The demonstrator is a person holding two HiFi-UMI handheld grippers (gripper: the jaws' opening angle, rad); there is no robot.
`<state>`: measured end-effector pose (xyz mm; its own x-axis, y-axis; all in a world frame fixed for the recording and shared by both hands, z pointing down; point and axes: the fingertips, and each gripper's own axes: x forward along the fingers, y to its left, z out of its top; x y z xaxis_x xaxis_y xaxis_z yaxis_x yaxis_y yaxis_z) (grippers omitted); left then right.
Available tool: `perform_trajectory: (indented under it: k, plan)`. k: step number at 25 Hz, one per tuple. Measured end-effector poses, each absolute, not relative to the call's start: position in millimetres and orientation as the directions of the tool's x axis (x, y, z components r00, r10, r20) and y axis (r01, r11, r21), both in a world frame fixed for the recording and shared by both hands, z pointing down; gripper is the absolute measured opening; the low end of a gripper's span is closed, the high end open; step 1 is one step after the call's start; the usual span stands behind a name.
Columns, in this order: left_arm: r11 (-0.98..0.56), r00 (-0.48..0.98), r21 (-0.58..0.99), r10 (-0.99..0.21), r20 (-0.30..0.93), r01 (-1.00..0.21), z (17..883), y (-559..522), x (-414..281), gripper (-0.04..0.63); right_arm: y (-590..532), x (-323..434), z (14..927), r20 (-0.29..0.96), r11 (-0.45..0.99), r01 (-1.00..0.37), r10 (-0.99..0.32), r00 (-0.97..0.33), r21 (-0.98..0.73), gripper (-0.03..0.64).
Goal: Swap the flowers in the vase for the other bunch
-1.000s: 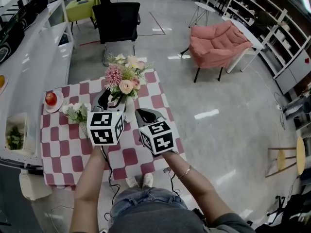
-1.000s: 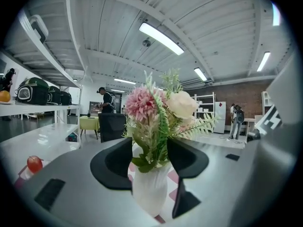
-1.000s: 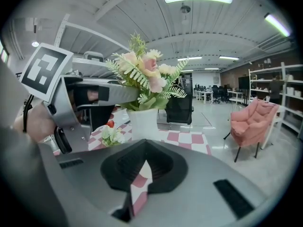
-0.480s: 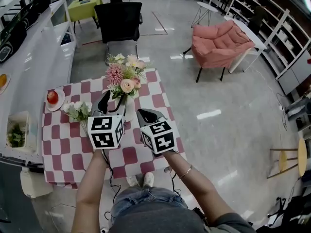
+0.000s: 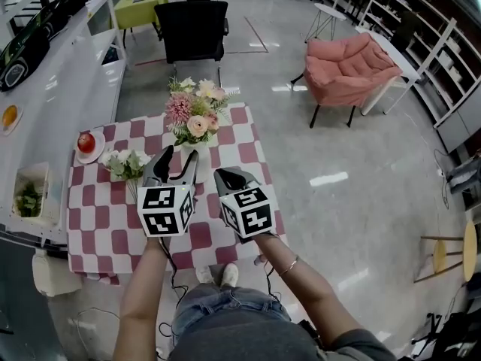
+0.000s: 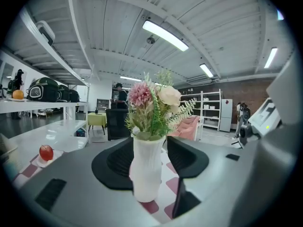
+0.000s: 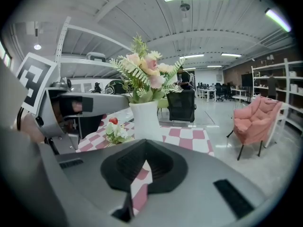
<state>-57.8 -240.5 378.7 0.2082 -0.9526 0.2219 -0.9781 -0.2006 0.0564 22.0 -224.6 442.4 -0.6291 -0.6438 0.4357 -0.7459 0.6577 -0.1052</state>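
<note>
White and ribbed, the vase stands on the far half of the bench, which wears a red-and-white checked cloth. In the head view a pink and cream bunch fills its mouth. The white bunch lies flat on the cloth just beside it, to its left. The left gripper reaches up to the vase with one finger on each side of its body. The right gripper hangs beside it, a little short of the vase. An apple sits on a plate at the bench's far left corner.

The left gripper view shows the vase between the two black grooved pads. Its body is narrow with vertical flutes and a dull satin surface. A strip of cloth shows between the vase and the right-hand pad, so these fingers are released and spread wide, not pressing. The petals look like fabric and the leaves are ferny and plastic-looking.

In the right gripper view the fingers are clenched tip to tip with nothing in them. The vase and the white bunch lie ahead and to the left.

The bunch in the vase is probably light, with stiff stems and soft heads that crush easily. The best hold seems to be the gathered stems just above the rim. The vase looks hard, smooth and top-heavy. It may tip or lift along with the stems, so steadying it at mid-body seems wise.
</note>
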Motion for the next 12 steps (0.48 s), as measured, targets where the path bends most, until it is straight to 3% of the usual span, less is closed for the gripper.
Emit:
perform_trajectory:
  k: [12]
  plan:
    - [-0.155, 0.171, 0.080, -0.946, 0.274, -0.985, 407.7, -202.6, -50.5, 0.175, -198.0, 42.8, 448.9, 0.438, 0.657, -0.747, -0.644, -0.628, -0.106, 0.009]
